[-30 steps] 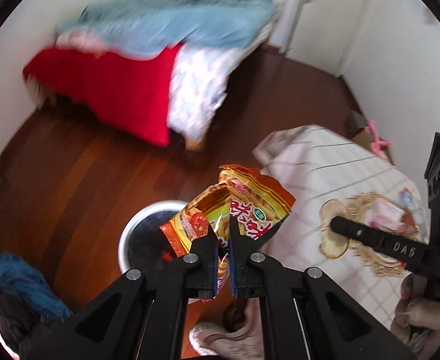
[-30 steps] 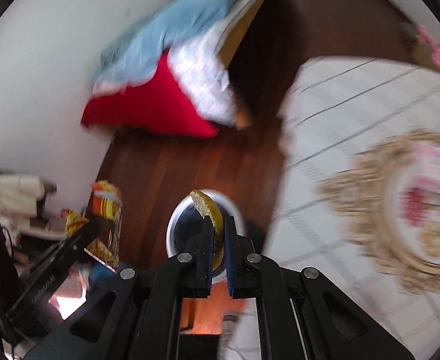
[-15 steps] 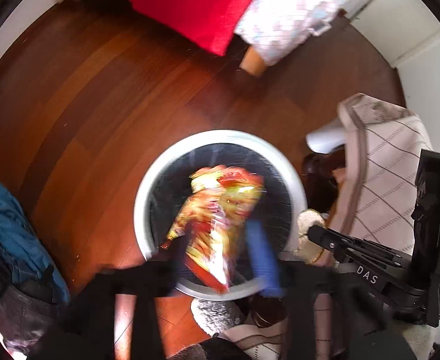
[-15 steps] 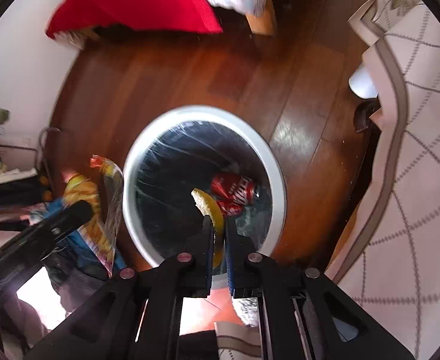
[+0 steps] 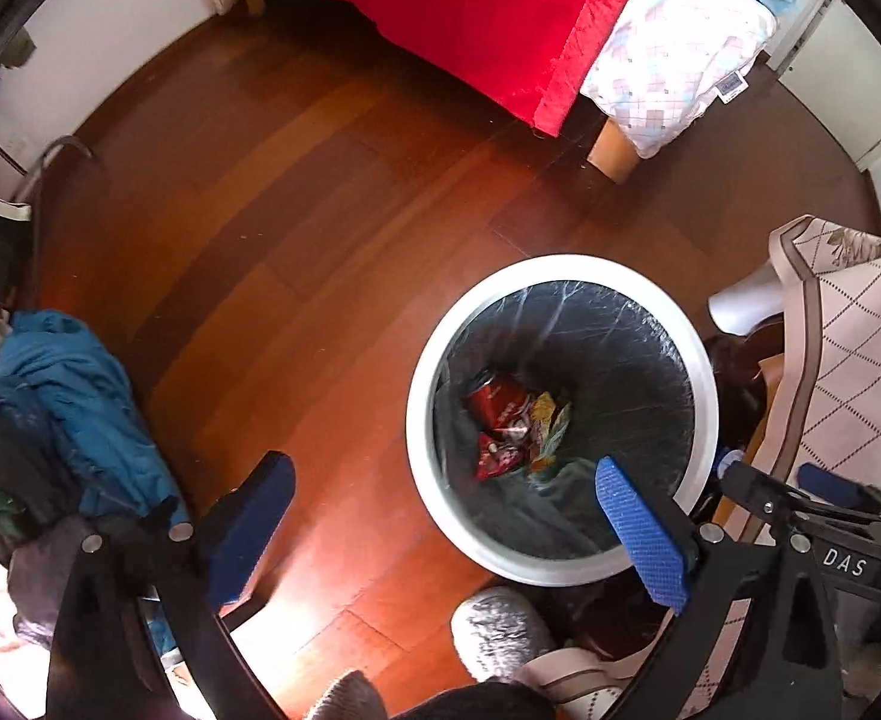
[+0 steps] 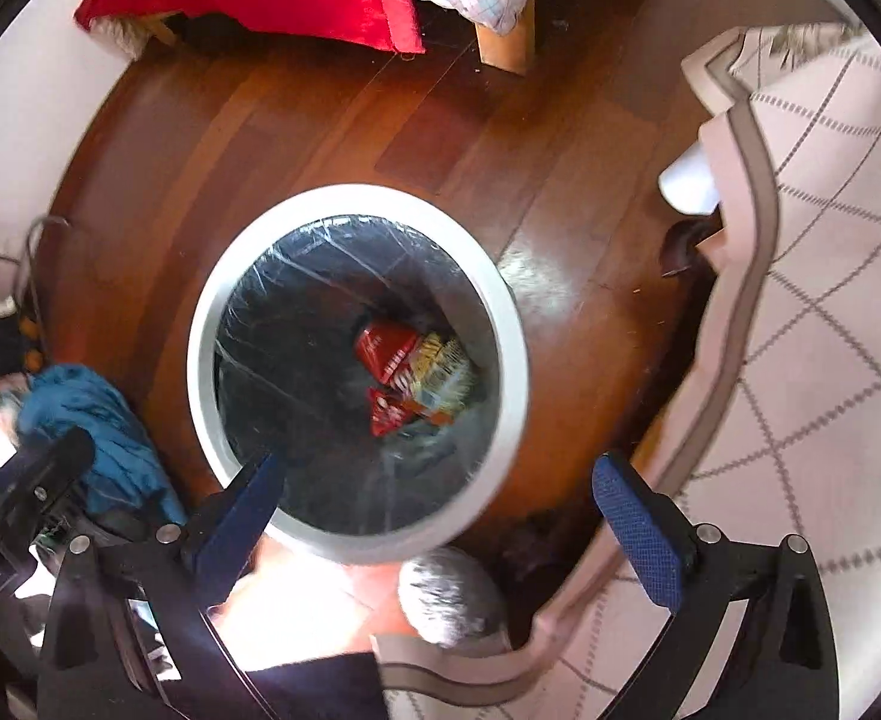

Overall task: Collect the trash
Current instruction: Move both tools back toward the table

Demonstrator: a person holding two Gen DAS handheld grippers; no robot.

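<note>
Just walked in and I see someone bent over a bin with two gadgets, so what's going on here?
A person is collecting trash with a handheld gripper in each hand. Both the left gripper and the right gripper hang open and empty over the white trash bin on the wooden floor. At the bottom of its black liner lie a red can and a yellow snack wrapper. A table with a patterned tablecloth stands beside the bin.

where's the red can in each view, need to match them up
Left wrist: red can lies at the bottom of the bin, right of centre in the picture.
Right wrist: red can sits near the picture's centre, again inside the bin.
Shared landmark: the bin's white rim.
</note>
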